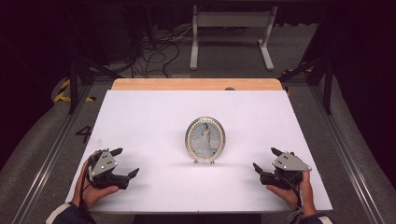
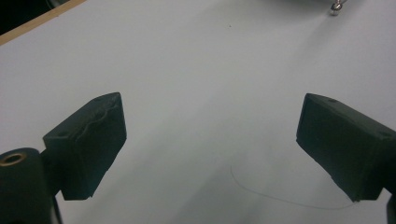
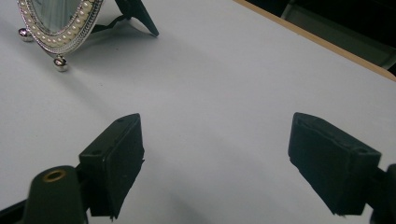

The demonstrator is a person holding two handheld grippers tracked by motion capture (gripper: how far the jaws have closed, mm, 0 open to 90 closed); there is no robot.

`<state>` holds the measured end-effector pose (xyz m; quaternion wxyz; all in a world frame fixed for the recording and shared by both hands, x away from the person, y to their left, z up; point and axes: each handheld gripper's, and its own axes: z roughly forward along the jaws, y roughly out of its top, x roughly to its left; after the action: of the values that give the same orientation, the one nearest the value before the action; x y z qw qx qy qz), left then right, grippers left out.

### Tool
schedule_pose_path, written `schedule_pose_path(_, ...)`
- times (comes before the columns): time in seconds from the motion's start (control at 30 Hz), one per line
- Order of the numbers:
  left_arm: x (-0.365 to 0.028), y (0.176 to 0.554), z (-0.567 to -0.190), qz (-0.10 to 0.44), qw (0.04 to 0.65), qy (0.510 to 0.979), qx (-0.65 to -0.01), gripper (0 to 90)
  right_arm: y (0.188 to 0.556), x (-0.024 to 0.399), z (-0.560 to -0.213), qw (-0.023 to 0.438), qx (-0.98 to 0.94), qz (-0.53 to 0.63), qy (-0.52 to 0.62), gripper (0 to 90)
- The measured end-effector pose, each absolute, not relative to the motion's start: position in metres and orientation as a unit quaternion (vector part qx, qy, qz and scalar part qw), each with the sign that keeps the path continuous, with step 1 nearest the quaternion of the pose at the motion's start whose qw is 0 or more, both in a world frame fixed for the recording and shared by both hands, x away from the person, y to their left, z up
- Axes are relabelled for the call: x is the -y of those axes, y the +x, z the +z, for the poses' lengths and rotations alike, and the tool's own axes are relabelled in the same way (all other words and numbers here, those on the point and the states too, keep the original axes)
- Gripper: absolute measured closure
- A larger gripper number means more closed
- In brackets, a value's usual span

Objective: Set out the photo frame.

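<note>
Frame [image 1: 205,140] stands upright mid-worktop [image 1: 140,116], on 2 ball feet with a rear prop, well apart from every edge. Left gripper [image 1: 127,162] near the front-left corner, jaws wide open, nothing between them. Right gripper [image 1: 267,159] near the front-right edge, jaws wide open too. Bare white surface all round the frame and between it and both grippers.
</note>
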<state>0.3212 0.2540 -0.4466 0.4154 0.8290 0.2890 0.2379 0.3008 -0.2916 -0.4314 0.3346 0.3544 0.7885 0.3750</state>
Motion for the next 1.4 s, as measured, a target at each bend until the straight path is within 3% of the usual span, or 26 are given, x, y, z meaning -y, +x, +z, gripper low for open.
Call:
schedule_pose_path(0.7,-0.283,0.304,-0.457,0.232,0.411,0.823,-0.317,8.4,0.284,0.33,-0.45,0.33,-0.753,0.384,0.42,17.6)
schedule_pose_path(1.4,-0.287,0.299,-0.461,0.225,0.417,0.817,-0.328,7.4,0.282,0.327,-0.453,0.335,-0.759,0.377,0.412,17.0)
